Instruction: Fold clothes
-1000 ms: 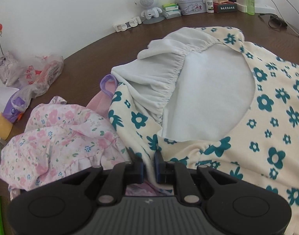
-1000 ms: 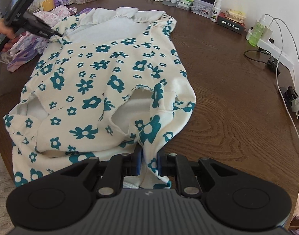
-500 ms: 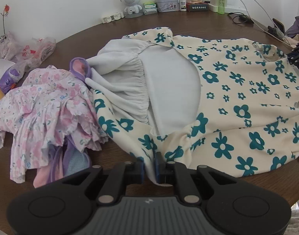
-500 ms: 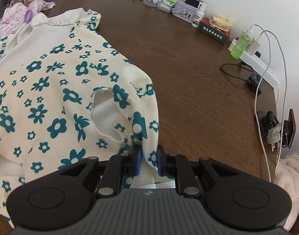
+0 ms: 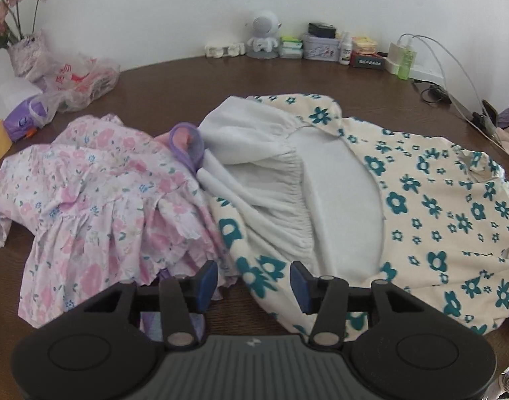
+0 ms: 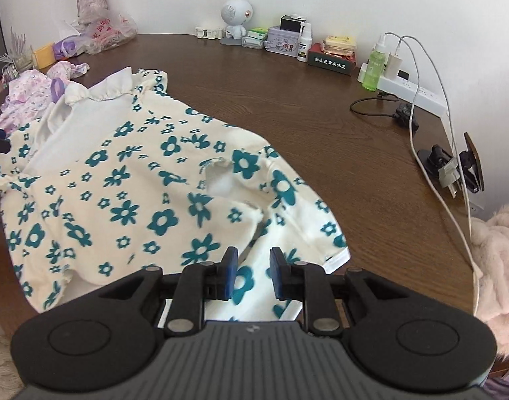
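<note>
Left gripper (image 5: 253, 286), jaws spread wide with nothing between them, hovers over the near hem of the cream garment with teal flowers (image 5: 431, 220), which lies flat on the brown wooden table (image 5: 174, 93). At far left of this view, a vase of dried flowers (image 5: 19, 50) and a crumpled plastic bag (image 5: 77, 83) sit by the wall. Nearer, a pink floral garment (image 5: 97, 213) lies in a heap, its right edge touching the cream garment's white elastic waistband (image 5: 277, 206), which is turned outward so the white lining shows. A white robot-shaped figurine (image 5: 262, 38) stands at the far edge, centre.

Right gripper (image 6: 253, 275), jaws partly parted and empty, sits over the garment's near right corner. Seen from this side, the cream garment (image 6: 127, 200) spreads from the table's left edge toward centre. Farther right, along the wall, stand a green bottle (image 6: 374, 66) and a white power strip (image 6: 417, 95), with a white cable (image 6: 431, 173) trailing toward the near right edge.
</note>
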A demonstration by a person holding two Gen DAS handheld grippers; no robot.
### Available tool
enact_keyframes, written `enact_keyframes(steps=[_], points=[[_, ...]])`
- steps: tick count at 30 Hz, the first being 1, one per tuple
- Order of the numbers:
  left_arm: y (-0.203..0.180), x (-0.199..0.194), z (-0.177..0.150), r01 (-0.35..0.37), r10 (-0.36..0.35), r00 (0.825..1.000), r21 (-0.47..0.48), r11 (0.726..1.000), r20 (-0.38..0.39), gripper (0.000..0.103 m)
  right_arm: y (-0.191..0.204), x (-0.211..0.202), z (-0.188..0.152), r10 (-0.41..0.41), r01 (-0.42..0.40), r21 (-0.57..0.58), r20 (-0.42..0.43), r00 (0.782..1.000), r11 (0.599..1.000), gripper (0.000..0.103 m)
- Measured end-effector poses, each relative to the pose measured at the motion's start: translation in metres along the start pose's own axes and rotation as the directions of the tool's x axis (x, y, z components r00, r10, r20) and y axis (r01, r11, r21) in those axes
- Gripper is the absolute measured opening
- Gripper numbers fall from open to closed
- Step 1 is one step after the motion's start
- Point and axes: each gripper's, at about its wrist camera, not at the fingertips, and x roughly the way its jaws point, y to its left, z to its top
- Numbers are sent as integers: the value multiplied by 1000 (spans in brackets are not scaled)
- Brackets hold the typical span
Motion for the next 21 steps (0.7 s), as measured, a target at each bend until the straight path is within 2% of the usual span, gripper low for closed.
enact_keyframes(steps=[2,4,7,14,21], points=[[17,15,4,-29,28,999,-39,999,-25,42,10,0,-6,12,-12,1,-8,1000,1000,20],[32,25,8,-24,23,1000,-63,998,-6,38,18,4,-9,8,-8,2,-18,1000,1000,22],[47,40,16,-5,5,1000,-93,996,5,37,26,14,-10,-2,2,16,-34,999,1000,23],[75,72,51,-9,11,999,-60,998,46,37,34,33,-1,-51,55,63,-68,996,996,25],[117,90,70,-4,14,996,-117,993,87,38,46,47,16,-83,87,55,-80,993,995,28]])
